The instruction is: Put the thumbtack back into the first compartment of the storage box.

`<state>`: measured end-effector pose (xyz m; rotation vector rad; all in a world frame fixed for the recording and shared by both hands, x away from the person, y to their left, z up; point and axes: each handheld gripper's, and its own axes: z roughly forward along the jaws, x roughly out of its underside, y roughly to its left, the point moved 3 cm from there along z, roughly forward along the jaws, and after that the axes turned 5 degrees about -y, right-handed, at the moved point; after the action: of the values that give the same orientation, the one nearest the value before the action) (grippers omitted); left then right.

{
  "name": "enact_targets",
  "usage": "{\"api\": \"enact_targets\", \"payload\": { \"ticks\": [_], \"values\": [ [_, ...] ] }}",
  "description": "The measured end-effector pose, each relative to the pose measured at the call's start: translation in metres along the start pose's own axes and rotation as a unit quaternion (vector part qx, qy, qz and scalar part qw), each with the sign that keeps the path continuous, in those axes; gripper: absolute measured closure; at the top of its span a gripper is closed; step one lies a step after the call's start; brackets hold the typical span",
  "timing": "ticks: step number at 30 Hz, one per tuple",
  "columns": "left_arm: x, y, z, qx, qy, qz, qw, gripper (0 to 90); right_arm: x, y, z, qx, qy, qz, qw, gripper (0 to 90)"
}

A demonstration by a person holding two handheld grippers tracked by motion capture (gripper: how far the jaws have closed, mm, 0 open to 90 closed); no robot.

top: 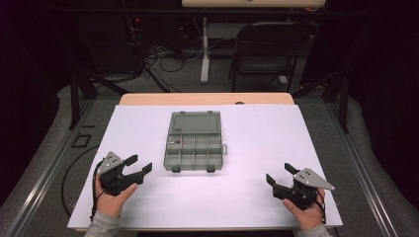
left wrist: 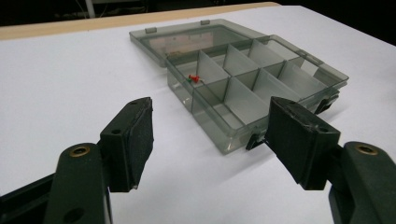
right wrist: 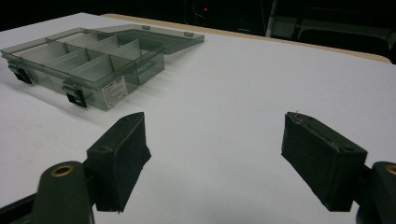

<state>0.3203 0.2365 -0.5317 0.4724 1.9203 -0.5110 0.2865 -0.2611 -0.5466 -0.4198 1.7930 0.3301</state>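
Both tools spread, nothing held: left tool (top: 139,169), right tool (top: 280,175). Open compartment box (left wrist: 252,79) lies ahead of left tool on surface (top: 257,133). Approach step judged; red pushpin (left wrist: 193,78) probably targeted next.

Smoky grey see-through plastic compartment box (top: 192,147), glossy and smooth, lid (left wrist: 196,38) the same clear plastic, lying open on the far side. Black plastic latches (right wrist: 74,95) on its near edge, white paper label (right wrist: 113,89) on one side wall. Small red plastic pushpin (left wrist: 194,78) in one compartment. White matt table cover (top: 257,148), smooth, paper-like; pale wood table edge (top: 207,98) at the far side. Left gripper (top: 139,168) and right gripper (top: 277,175): matt black plastic jaws, rough black pads (left wrist: 142,140), brass-coloured metal rivets (left wrist: 79,150), grey matt plates (top: 316,178).
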Motion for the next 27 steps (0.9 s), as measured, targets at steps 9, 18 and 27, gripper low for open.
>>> {"api": "enact_targets", "payload": {
  "ticks": [9,18,27],
  "values": [
    [0.014,0.004,0.009,0.001,0.0,0.004,1.0,32.2,-0.001,0.0,-0.001,-0.004,-0.002,-0.001,1.0,21.6],
    [0.021,0.006,0.022,0.012,0.019,0.003,0.9998,32.2,-0.001,0.001,0.0,-0.006,-0.001,-0.002,1.0,21.7],
    [0.023,0.005,0.026,0.017,0.032,0.01,0.9993,31.7,0.0,0.001,0.0,-0.009,0.002,-0.003,1.0,21.7]
  ]
}}
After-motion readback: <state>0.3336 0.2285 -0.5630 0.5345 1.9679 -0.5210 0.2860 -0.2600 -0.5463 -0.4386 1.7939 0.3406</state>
